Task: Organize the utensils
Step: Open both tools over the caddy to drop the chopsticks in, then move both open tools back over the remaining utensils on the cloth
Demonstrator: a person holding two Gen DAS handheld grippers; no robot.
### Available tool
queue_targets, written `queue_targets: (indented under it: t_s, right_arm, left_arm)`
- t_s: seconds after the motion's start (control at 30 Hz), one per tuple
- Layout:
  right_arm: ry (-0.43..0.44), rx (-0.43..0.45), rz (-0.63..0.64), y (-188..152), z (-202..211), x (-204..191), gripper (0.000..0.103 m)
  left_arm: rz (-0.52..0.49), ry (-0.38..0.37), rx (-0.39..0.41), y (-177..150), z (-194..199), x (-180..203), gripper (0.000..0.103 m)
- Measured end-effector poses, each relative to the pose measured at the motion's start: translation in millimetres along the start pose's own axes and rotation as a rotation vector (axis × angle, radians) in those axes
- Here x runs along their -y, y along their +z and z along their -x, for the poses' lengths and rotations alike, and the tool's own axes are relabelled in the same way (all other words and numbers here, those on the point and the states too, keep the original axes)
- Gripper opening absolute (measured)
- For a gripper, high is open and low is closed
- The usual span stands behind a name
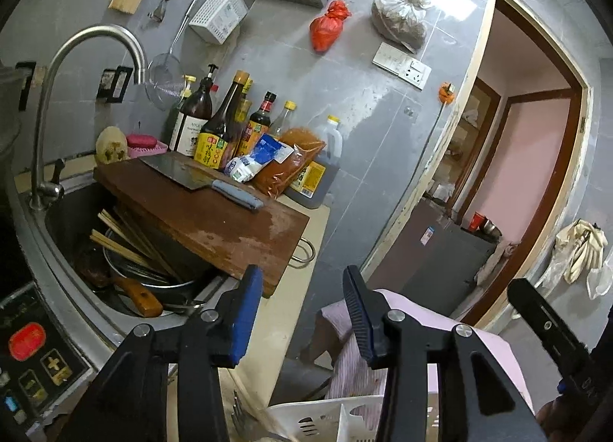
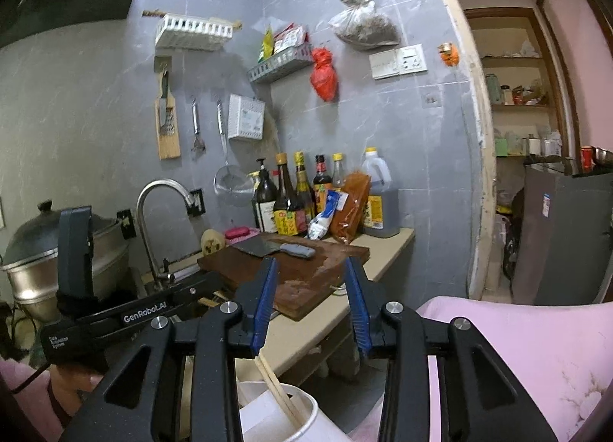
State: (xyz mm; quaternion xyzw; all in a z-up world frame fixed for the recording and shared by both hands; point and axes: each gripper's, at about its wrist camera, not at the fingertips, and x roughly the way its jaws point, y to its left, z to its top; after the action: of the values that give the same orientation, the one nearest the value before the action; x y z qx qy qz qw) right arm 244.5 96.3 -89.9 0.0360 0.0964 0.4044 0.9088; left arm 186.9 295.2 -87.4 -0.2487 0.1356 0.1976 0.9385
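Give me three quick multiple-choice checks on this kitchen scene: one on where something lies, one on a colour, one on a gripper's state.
1. Where does the cleaver lie?
A. in the sink
B. on the cutting board
C. hung on the wall

2. What colour is the tied bag hanging on the tiled wall?
A. red
B. blue
C. black

3. How does the right gripper stand?
A. shut on chopsticks
B. shut on a spoon
C. open, holding nothing

Answers: 1 B, blade and grey handle rest flat on the brown board. 2 A, it shows bright red beside the grey shelf. 3 C, its blue pads stand apart with only counter between them.
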Motion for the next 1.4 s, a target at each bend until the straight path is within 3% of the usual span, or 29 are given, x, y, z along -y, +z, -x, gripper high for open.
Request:
queue_targets:
  t_s: [0.1,0.23,0.33,0.5,0.6,0.83,1.07,1.23,1.4]
  right_arm:
    - [-0.031,0.017,-0.018,6,15,7,0.035]
    - [-0.088,0.037,-0.061,14,40,25,0.056]
    - [-0.153,0.050,-0.094,17,68,44,0.066]
    - [-0.251,0.067,-0.121,21,114,76,0.077]
    - [-0.311,0.071,-0.119,20,146,96,0.083]
    - [-0.466,0.056,-0.109,16,216,144,0.096]
    - [-0.594,-0.003,-0.154,-8,274,206,0.098]
    - [-0.625,-0.056,-0.215,-34,295,253,0.098]
    - [-0.619,-0.133,-0.262,-64,291,290,0.098]
  left_arm:
    - [-0.032,0.005,0.006,5,8,11,0.051]
    - [-0.080,0.005,0.008,12,21,33,0.062]
    - [-0.110,-0.009,0.014,13,34,55,0.077]
    - [-0.175,-0.048,0.017,6,52,102,0.095]
    - [-0.204,-0.082,0.018,-3,61,133,0.099]
    - [-0.263,-0.166,-0.007,-40,72,204,0.102]
    - [-0.303,-0.237,-0.095,-88,66,263,0.102]
    - [-0.323,-0.265,-0.190,-126,48,296,0.102]
    - [-0.347,-0.261,-0.267,-165,26,321,0.102]
